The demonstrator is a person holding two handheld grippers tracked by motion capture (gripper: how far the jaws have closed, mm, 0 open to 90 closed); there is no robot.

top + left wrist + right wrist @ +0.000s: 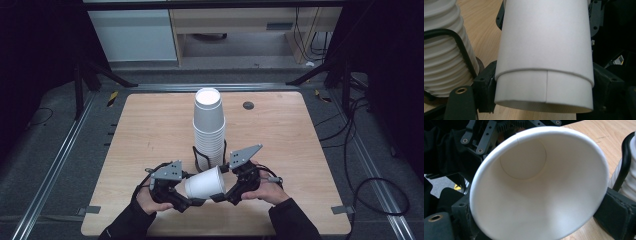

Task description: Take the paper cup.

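At the near edge of the counter, the person's left hand is coming in from the bottom of the high view, wrapped around the left hand-held gripper, which is angling inward toward the middle. Its jaws are closing on the paper cup near the cup's narrow bottom end; in the left gripper view the jaws are pressing against both sides of the cup, and a second cup is showing nested inside it, its wall stepping out below the outer one. The cup is lying on its side above the counter, its long axis running roughly left to right, the closed base pointing toward the left hand and the open mouth pointing toward the right. Behind it, toward the centre of the counter, a tall stack of cups is standing upright in a black wire holder. On the right, the right hand is gripping the right hand-held gripper, tilted inward, its jaws clamping the cup at the rim end; the right gripper view is looking straight into the open mouth, which is holding nothing.
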